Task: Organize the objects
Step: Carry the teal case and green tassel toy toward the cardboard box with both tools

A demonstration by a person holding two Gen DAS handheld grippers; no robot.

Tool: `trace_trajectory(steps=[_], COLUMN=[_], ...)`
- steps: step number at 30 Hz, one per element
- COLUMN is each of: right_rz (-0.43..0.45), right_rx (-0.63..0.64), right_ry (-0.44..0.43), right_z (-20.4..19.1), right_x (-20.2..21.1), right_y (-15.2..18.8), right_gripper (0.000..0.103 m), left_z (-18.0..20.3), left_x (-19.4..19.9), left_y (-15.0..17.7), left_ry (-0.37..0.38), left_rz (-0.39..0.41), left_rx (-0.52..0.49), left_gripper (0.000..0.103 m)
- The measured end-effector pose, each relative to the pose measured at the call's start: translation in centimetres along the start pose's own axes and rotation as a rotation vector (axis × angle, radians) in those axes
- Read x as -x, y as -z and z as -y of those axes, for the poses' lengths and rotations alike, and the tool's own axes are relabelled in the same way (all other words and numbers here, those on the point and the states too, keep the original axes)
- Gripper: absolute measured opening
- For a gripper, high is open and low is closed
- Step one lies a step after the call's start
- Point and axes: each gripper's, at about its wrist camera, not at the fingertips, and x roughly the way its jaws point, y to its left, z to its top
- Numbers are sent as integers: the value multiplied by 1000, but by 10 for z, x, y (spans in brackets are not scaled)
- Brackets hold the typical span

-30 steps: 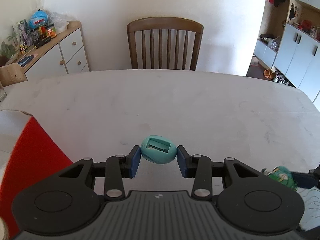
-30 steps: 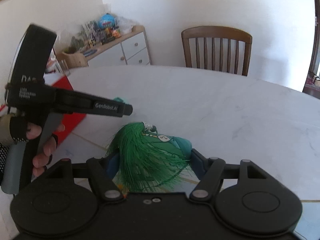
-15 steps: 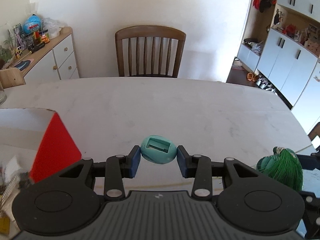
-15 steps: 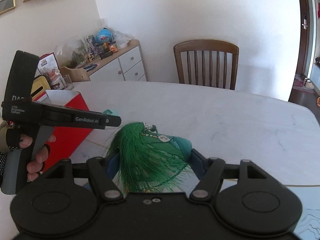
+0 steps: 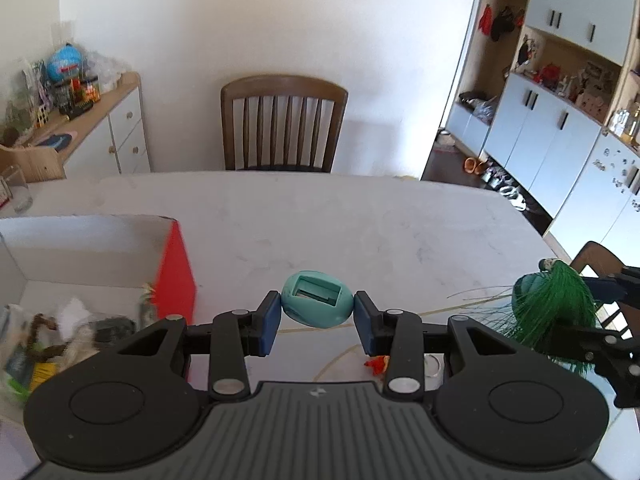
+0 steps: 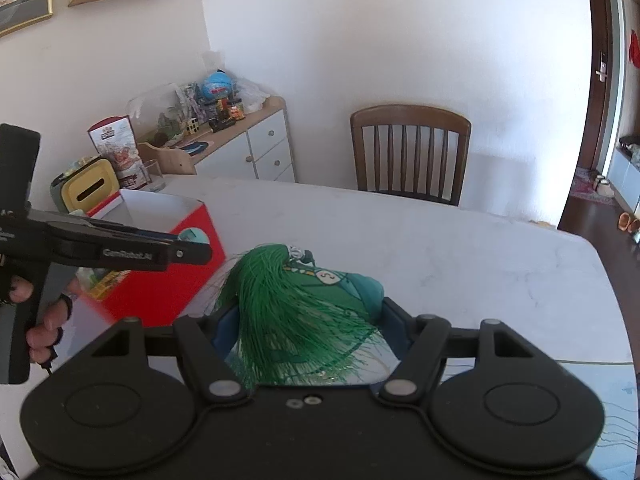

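Red box (image 5: 175,276) w/ blurry clutter beside left gripper (image 5: 316,322) clamping teal egg (image 5: 318,300), right gripper (image 6: 304,338) clamping tasselled pouch (image 6: 320,300).

wooden chair (image 5: 284,122) behind the table (image 5: 360,216); cluttered sideboard (image 6: 244,142).

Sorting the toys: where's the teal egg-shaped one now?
The teal egg is clamped in the left tool, above the table, just right of the red box.

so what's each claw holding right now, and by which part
Left claw: the teal egg-shaped toy, pinched across its two sides. Right claw: the green tasselled pouch, clamped across its body, tassel draped over the top.
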Motion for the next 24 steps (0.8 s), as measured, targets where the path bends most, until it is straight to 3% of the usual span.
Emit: trace_trajectory(steps=[12, 24], right_rz=[6, 13], right_rx=[90, 191], right_ry=[-21, -65], right_z=[-70, -158], right_x=[5, -44], right_y=[-25, -56], right_gripper=[70, 70], left_z=[-62, -158], left_x=[63, 95], left_y=[12, 22], left_ry=[-20, -140], left_rz=[9, 9], left_rx=[-3, 21], left_gripper=[39, 39])
